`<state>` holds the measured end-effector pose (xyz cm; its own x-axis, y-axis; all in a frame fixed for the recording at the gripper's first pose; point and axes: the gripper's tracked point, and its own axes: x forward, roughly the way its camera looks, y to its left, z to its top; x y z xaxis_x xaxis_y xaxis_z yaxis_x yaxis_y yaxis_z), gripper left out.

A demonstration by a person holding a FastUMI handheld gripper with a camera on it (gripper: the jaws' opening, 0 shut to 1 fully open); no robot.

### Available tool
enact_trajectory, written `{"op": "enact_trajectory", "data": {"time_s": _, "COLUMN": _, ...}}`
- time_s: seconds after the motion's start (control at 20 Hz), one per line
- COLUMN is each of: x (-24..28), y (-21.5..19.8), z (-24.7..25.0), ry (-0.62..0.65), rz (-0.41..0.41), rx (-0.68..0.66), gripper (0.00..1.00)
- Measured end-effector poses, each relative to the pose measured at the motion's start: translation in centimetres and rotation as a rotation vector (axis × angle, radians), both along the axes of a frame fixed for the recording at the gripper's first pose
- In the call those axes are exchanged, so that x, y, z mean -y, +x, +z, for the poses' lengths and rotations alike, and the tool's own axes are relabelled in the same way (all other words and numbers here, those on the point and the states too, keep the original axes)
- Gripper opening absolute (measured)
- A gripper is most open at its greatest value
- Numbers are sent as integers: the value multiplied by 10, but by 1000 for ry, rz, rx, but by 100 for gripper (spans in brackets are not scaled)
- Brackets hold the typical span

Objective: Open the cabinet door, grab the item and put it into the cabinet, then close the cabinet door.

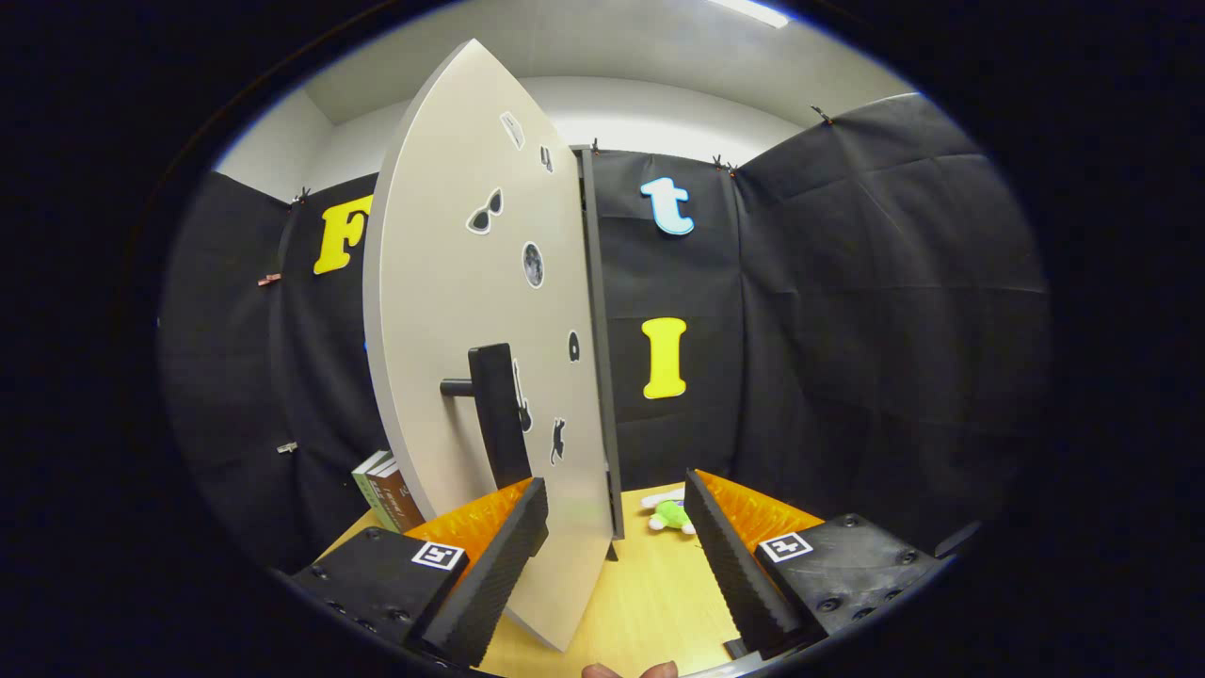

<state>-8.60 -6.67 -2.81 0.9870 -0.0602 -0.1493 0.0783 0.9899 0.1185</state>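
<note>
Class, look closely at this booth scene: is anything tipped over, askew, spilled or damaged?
Only mildly: the small green-and-white plush toy lies flopped on the light wooden table beyond the open hand-held gripper. The grey sticker-covered cabinet door stands swung open, its edge between the fingers. The books lean slightly. No spills or damage.

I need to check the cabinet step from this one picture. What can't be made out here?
- Cabinet inside: hidden behind the open door in the gripper view.
- Books: partly covered by the door.
- Green toy: too small to identify.
- Gripper: open, fingers astride the door's edge; contact unclear.
</note>
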Motion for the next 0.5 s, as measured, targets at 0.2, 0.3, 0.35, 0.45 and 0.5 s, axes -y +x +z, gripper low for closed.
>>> {"op": "enact_trajectory", "data": {"time_s": 0.2, "x": -41, "y": 13, "z": -2, "ry": 28, "rz": 85, "rx": -4, "gripper": 98}}
{"op": "enact_trajectory", "data": {"time_s": 0.3, "x": -59, "y": 23, "z": -4, "ry": 30, "rz": 114, "rx": -2, "gripper": 98}}
{"op": "enact_trajectory", "data": {"time_s": 0.35, "x": -67, "y": 27, "z": -5, "ry": 23, "rz": 125, "rx": 0, "gripper": 98}}
{"op": "enact_trajectory", "data": {"time_s": 0.45, "x": -84, "y": 37, "z": -6, "ry": 4, "rz": 149, "rx": 8, "gripper": 98}}
{"op": "enact_trajectory", "data": {"time_s": 0.5, "x": -95, "y": 42, "z": -6, "ry": -3, "rz": 165, "rx": 10, "gripper": 98}}
